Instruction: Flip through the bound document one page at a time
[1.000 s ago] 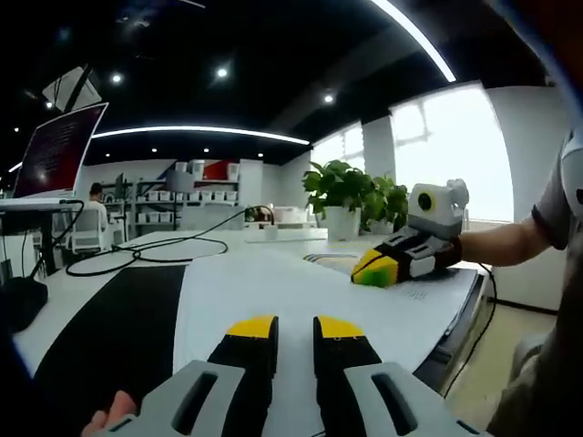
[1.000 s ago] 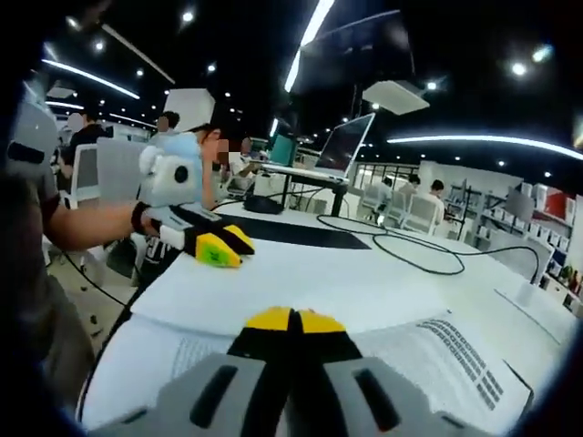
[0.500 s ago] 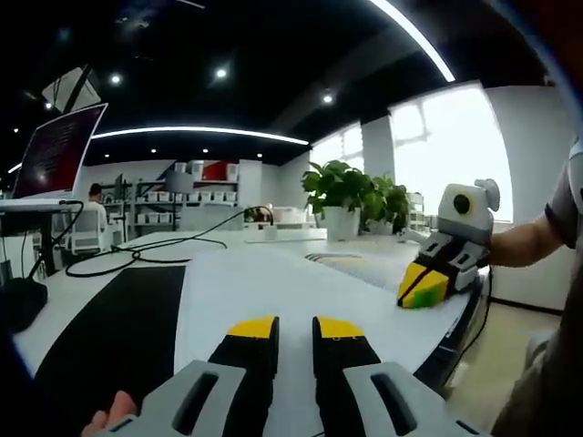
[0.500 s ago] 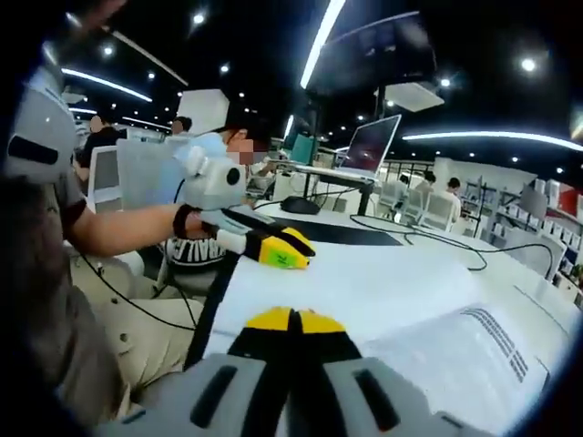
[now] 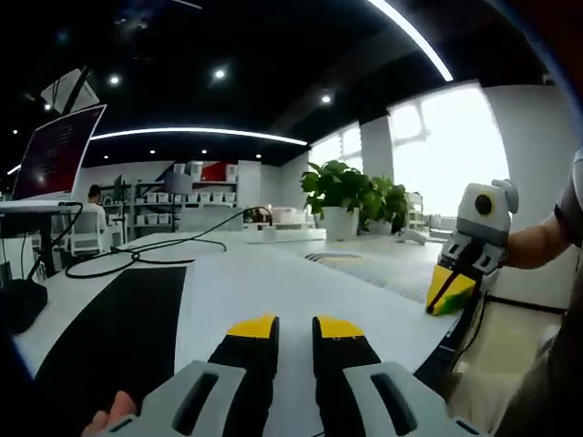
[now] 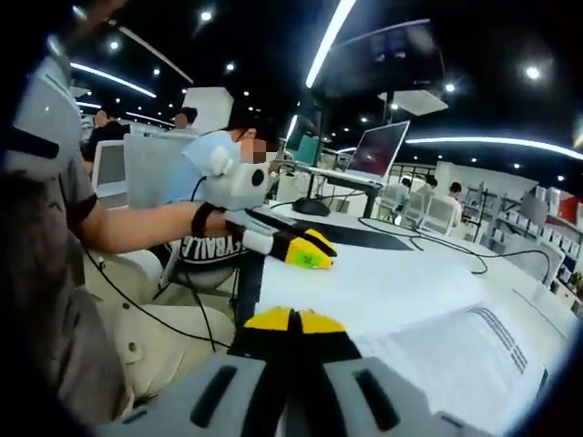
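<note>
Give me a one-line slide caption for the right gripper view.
Right gripper, jaws closed, at the bound document's near edge; left gripper rests on its far page.

Open-plan office, dark ceiling (image 5: 228, 36) with long light strips (image 5: 196, 132) and spotlights, bright windows (image 5: 451, 150) on white walls. White bench (image 5: 273, 273) carries a black mat (image 5: 118, 319), black cables (image 5: 155, 250), a laptop (image 6: 378, 150); potted plants (image 5: 351, 191) by the windows. Shelving (image 5: 168, 205), chairs (image 6: 424, 214) and seated people farther back.
</note>
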`<state>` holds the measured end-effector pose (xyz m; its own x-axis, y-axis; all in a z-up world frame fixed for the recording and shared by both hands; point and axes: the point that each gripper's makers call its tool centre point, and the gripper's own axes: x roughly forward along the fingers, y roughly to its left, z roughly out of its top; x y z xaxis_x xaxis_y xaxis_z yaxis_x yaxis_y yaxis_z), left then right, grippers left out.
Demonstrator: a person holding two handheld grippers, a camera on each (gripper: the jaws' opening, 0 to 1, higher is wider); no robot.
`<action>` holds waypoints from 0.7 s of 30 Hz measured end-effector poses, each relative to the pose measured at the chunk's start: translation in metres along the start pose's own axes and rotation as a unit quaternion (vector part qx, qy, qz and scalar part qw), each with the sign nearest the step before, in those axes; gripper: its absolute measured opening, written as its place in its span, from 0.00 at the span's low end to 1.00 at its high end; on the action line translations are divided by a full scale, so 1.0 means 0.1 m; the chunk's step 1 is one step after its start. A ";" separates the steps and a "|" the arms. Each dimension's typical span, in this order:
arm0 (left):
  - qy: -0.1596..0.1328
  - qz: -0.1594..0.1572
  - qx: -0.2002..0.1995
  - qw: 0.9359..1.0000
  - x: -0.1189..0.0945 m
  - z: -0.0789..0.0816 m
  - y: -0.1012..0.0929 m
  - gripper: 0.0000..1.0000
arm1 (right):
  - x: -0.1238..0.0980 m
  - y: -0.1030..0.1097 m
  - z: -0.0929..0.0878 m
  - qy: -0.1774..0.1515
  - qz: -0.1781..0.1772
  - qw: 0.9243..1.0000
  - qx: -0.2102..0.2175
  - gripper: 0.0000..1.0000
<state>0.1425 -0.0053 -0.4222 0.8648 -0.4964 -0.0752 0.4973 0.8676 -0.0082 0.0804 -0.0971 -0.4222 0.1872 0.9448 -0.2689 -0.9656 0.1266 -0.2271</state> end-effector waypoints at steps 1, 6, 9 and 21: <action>0.000 0.000 0.000 1.000 0.00 0.00 0.00 0.17 | -0.01 0.01 0.00 0.000 0.001 1.000 0.000 0.00; 0.000 0.000 0.000 1.000 0.01 0.00 -0.01 0.17 | -0.01 0.04 0.01 0.001 0.000 1.000 -0.011 0.00; 0.000 0.000 0.000 1.000 0.00 0.00 -0.01 0.17 | -0.01 0.03 0.01 0.000 -0.003 1.000 -0.011 0.00; 0.011 0.001 -0.004 1.000 0.01 0.00 -0.01 0.17 | -0.14 -0.13 0.21 -0.065 -0.070 0.995 -0.032 0.01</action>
<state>0.1423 -0.0067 -0.4222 0.8639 -0.4944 -0.0963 0.4953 0.8686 -0.0159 0.0869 -0.1052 -0.3957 0.2896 0.9510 -0.1084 -0.9179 0.2438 -0.3132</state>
